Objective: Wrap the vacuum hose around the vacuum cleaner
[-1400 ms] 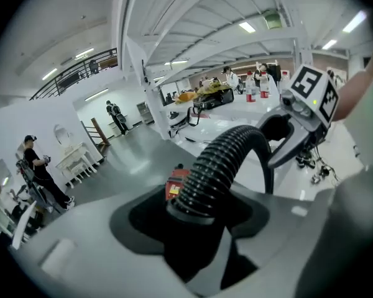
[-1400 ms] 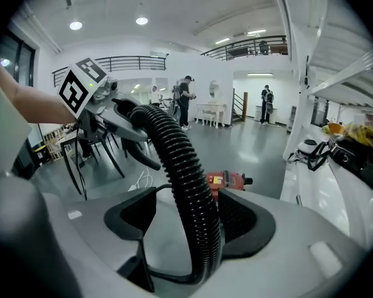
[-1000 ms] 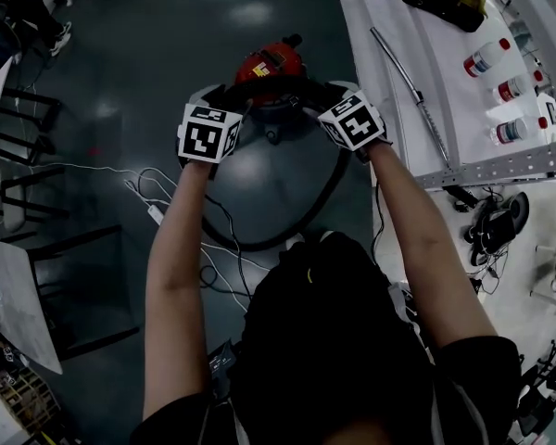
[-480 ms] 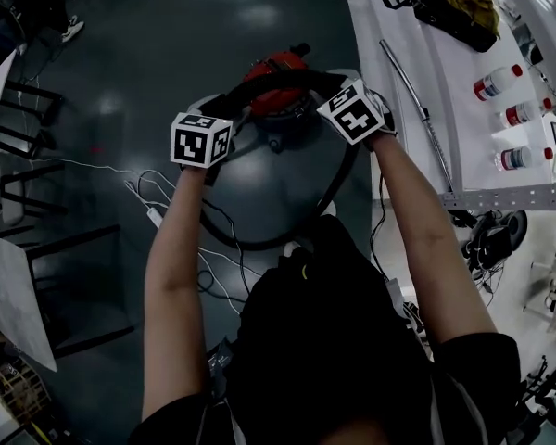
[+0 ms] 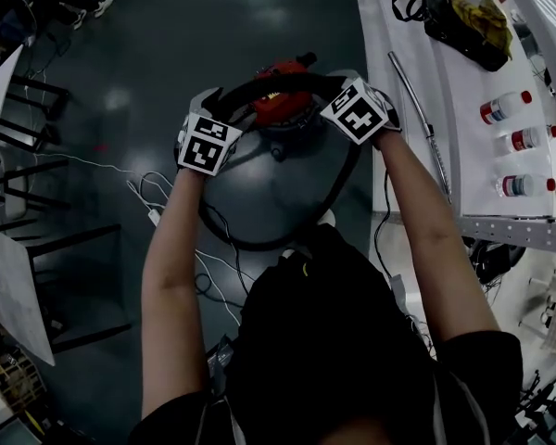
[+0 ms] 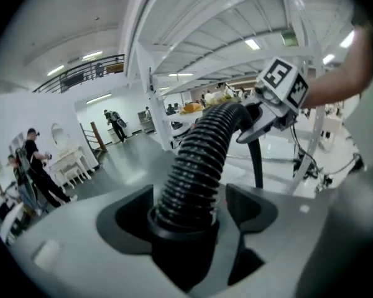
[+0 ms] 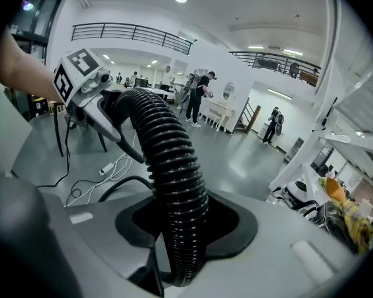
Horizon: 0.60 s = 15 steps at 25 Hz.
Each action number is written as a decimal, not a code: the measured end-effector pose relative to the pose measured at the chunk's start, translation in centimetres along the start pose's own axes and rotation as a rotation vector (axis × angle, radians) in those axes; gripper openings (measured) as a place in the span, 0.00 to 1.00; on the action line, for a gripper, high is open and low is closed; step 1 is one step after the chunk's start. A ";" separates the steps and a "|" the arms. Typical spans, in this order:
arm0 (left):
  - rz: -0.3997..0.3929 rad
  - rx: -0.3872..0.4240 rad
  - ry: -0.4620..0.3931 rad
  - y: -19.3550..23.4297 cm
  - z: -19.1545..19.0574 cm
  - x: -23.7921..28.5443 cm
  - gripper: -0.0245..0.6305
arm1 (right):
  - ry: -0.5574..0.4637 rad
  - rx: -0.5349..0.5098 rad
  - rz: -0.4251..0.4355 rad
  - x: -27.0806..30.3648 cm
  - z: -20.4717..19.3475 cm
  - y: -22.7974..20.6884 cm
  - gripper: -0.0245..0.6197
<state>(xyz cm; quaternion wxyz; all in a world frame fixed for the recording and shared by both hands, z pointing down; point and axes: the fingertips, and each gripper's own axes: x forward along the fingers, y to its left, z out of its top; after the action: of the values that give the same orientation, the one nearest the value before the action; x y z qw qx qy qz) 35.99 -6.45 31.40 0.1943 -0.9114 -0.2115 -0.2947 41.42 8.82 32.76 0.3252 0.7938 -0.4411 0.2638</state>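
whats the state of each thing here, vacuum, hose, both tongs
vacuum cleaner, standing on the floor
vacuum hose, lifted in an arch above the vacuum cleaner, rest looping on the floor
left tongs, open, jaws have just been opening, vacuum hose between them but not clamped
right tongs, shut on the vacuum hose, jaws have just been closing

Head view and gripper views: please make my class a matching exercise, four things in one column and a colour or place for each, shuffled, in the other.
Things:
1 vacuum hose
2 vacuum cleaner
3 metal tube
4 bag

Descriptions:
A silvery, lying on the white table
B red on top, standing on the dark floor
C black and ribbed
D black with yellow on it, on the white table

Pairs: 1-C, 2-B, 3-A, 4-D
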 end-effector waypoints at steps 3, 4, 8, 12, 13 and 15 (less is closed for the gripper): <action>0.055 0.167 0.021 0.0 1.4 0.9 0.64 | -0.003 -0.003 0.009 0.3 0.2 -0.8 0.28; 0.080 0.192 0.005 0.2 2.2 1.0 0.64 | -0.002 -0.013 0.007 0.4 0.3 -1.1 0.28; 0.100 0.268 -0.015 -0.1 4.8 1.9 0.64 | -0.017 -0.029 0.023 0.7 0.9 -1.9 0.28; 0.127 0.320 -0.008 -0.4 6.6 2.7 0.41 | -0.025 -0.078 0.049 0.9 1.4 -1.8 0.28; 0.116 0.300 0.007 -0.4 6.6 2.9 0.38 | -0.033 -0.075 0.054 0.9 1.5 -2.0 0.28; 0.068 0.261 0.044 -0.7 6.4 3.4 0.32 | -0.040 -0.065 0.063 1.0 1.6 -2.3 0.28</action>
<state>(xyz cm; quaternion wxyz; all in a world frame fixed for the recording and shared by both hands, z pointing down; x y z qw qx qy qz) 41.08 -1.89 28.92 0.3258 -0.8782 -0.2127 -0.2780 44.06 8.02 31.79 0.3331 0.7737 -0.4808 0.2435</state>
